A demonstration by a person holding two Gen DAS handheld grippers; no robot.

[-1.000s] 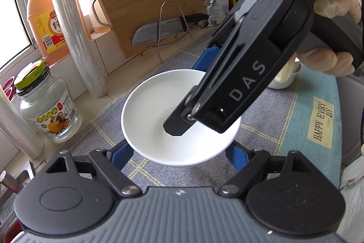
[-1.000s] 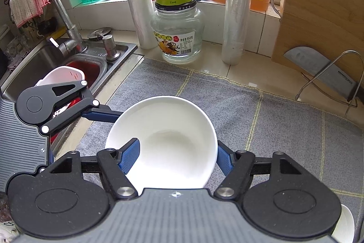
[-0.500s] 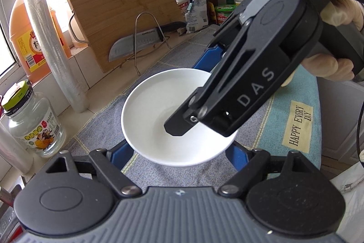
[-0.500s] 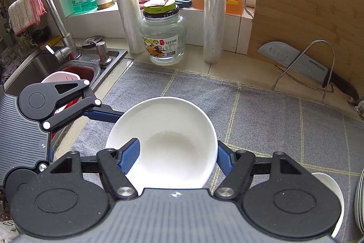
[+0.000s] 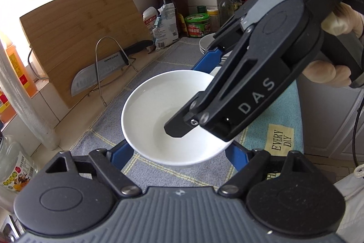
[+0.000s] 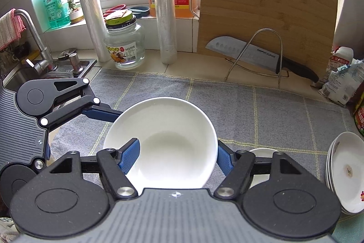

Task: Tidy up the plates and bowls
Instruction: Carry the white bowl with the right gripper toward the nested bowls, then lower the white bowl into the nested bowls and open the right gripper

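Observation:
A white bowl (image 5: 159,111) (image 6: 163,142) is held above the grey mat by both grippers. My left gripper (image 5: 175,154) grips it with blue pads on either side of its rim. My right gripper (image 6: 177,156) grips it the same way from the other side; its black body crosses the left wrist view (image 5: 250,83). A stack of white plates (image 6: 345,174) lies at the right edge of the mat. Another white bowl (image 6: 261,154) sits on the mat just behind the right gripper's right finger.
A grey checked mat (image 6: 250,111) covers the counter. A bamboo cutting board (image 6: 268,15) and a knife (image 6: 250,56) on a wire stand are at the back. A glass jar (image 6: 124,44), plastic-wrap rolls (image 6: 163,15), an oil jug and the sink (image 6: 34,74) are to the left. Bottles and jars (image 5: 198,24) stand at the far end.
Both grippers have carried the bowl to the right along the counter, away from the sink. The plate stack and second bowl have come into the right wrist view.

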